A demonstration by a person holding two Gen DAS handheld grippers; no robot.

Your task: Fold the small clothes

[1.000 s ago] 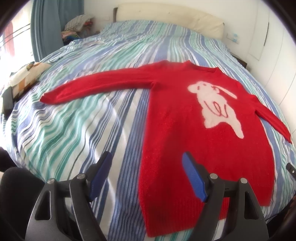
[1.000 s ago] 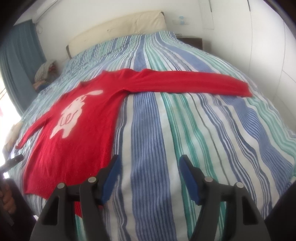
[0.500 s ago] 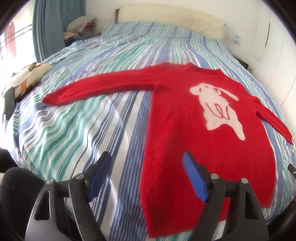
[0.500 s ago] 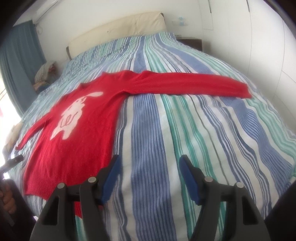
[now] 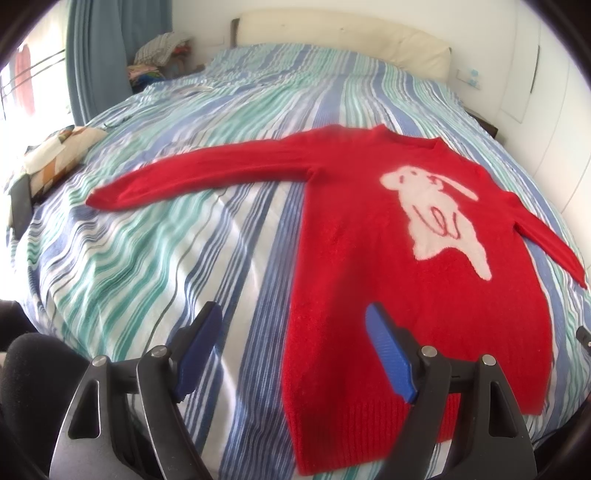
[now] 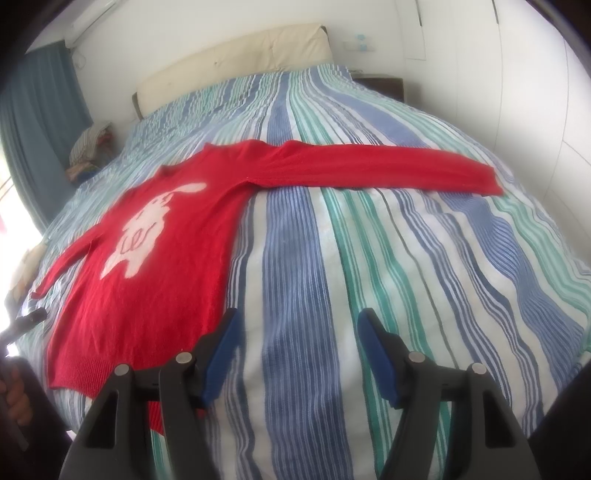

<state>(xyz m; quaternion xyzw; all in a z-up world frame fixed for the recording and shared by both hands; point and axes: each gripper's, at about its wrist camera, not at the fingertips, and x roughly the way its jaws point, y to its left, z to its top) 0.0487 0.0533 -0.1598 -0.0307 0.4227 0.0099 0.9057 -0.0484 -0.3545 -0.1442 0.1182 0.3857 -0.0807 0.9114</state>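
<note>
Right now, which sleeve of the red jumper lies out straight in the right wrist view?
The long red knitted sleeve toward the bedside wall. The other sleeve slants down beside the body.

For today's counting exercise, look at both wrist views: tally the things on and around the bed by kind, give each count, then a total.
Red sweater: 1
Claws: 2 (left claw, right claw), both open and empty
Striped bedcover: 1
Headboard: 1
Blue curtain: 1
Pile of clothes beside the bed: 1
Total: 7

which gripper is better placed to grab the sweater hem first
Left. The left gripper hangs open over the red sweater's hem edge; the right gripper is open over bare striped bedding.
</note>
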